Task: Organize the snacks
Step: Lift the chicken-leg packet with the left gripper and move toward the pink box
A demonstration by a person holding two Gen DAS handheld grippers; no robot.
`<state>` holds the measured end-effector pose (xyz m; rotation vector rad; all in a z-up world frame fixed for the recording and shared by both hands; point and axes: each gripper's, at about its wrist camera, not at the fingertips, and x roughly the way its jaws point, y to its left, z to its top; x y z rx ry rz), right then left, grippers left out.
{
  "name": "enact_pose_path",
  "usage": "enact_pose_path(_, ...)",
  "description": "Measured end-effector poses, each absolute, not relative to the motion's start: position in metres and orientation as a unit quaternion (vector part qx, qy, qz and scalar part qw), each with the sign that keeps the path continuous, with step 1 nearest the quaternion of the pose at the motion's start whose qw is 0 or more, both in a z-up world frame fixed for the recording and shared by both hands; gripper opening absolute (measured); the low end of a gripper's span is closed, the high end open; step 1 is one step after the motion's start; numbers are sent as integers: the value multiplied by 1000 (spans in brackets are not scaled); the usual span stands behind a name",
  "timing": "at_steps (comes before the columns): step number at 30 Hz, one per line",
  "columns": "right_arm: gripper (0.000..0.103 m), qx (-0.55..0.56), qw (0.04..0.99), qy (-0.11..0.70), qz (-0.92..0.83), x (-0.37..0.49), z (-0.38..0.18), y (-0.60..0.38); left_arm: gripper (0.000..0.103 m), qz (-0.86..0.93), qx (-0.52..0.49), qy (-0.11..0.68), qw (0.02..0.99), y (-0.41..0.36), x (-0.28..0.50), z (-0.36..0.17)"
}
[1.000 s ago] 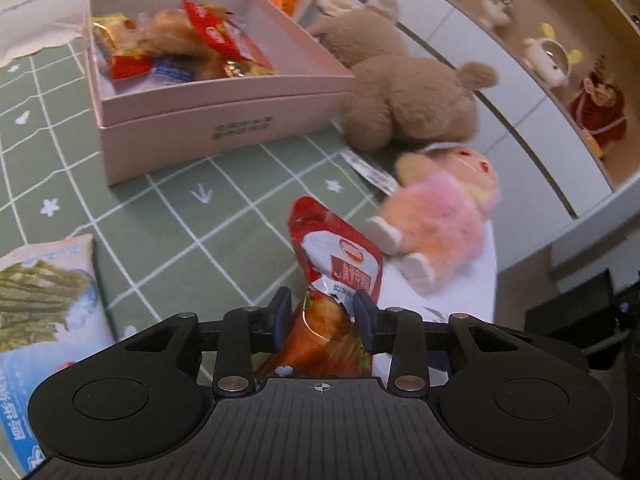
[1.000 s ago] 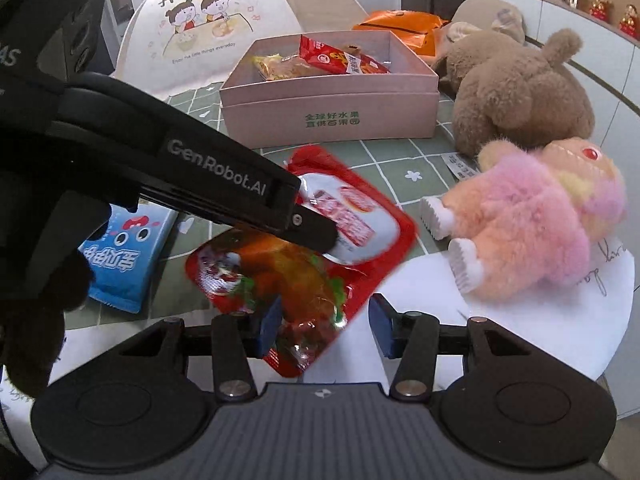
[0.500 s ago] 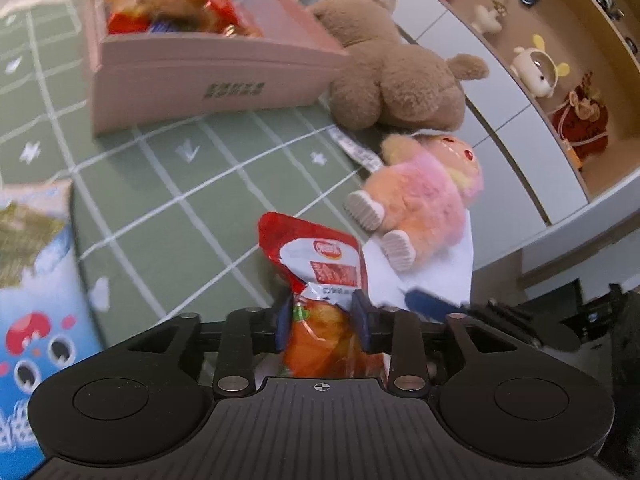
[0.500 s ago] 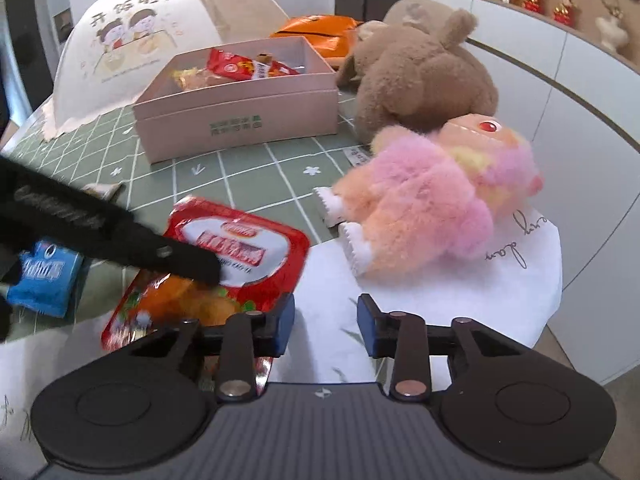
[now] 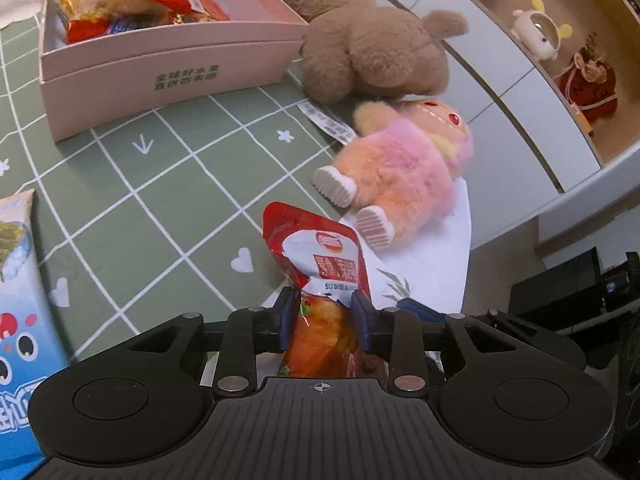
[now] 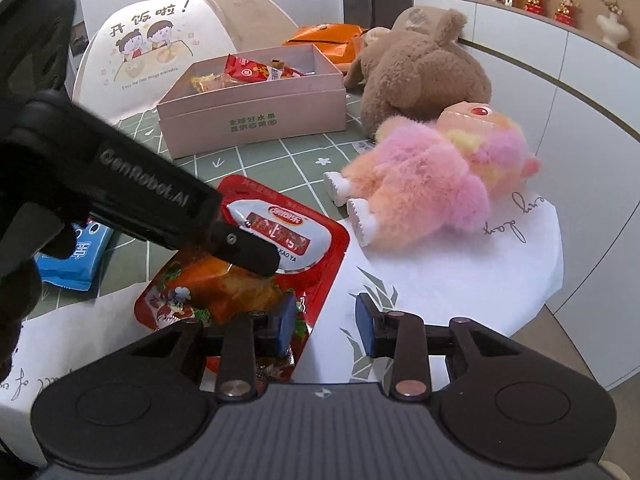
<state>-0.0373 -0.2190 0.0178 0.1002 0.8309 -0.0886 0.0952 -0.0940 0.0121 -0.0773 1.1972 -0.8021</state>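
Green checked tablecloth (image 5: 168, 184) below, and the left gripper (image 5: 323, 314) clamps its blue pads on the glossy red roast-duck snack pouch (image 5: 320, 264), lifted clear; the right gripper (image 6: 325, 322) gapes, holding nothing, the pouch beside its left pad. Ahead, the pink cardboard box (image 5: 168, 76) already holds several snacks; a blue seaweed packet (image 5: 16, 320) waits

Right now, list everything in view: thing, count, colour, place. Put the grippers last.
red snack pouch: one, red and white, clamped in the left gripper above the table edge
pink box: one, pale pink, back of the table, snacks inside
blue snack bag: one, blue and white, left side of the table
orange bag: one, orange, behind the box
brown plush: one, brown, right of the box
pink plush: one, pink-orange, lying near the table's right edge
tablecloth: one, green with a white grid
left gripper: black, shut on the pouch
right gripper: black, open, empty
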Motion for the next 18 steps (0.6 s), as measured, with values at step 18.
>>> enact_pose_path(18, 34, 93, 905, 414, -44, -50, 24, -230, 27, -359, -28, 528, 769, -60, 70, 41)
